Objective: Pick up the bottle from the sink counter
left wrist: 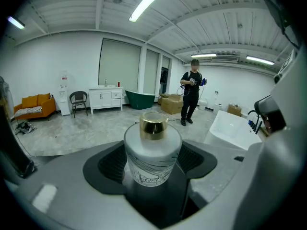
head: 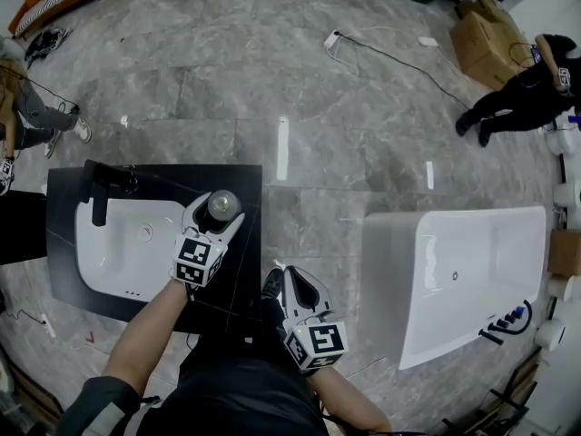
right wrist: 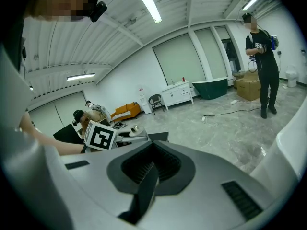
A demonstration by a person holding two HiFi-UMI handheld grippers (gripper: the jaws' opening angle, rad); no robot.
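A frosted glass bottle (head: 222, 206) with a gold cap stands upright over the right part of the black sink counter (head: 247, 182). My left gripper (head: 218, 211) reaches it from the near side. In the left gripper view the bottle (left wrist: 152, 153) fills the gap of the left gripper (left wrist: 152, 169), and both black pads (left wrist: 108, 164) lie against its sides. Whether the bottle rests on the counter I cannot tell. My right gripper (head: 289, 275) hangs near my body, right of the counter's front corner. In its own view the right gripper (right wrist: 152, 166) is shut with nothing in it.
The counter holds a white basin (head: 118, 252) and a black faucet (head: 100, 191) at its far left. A white bathtub (head: 472, 280) stands on the marble floor to the right. A person (head: 522, 94) and cardboard boxes (head: 486, 39) are far right.
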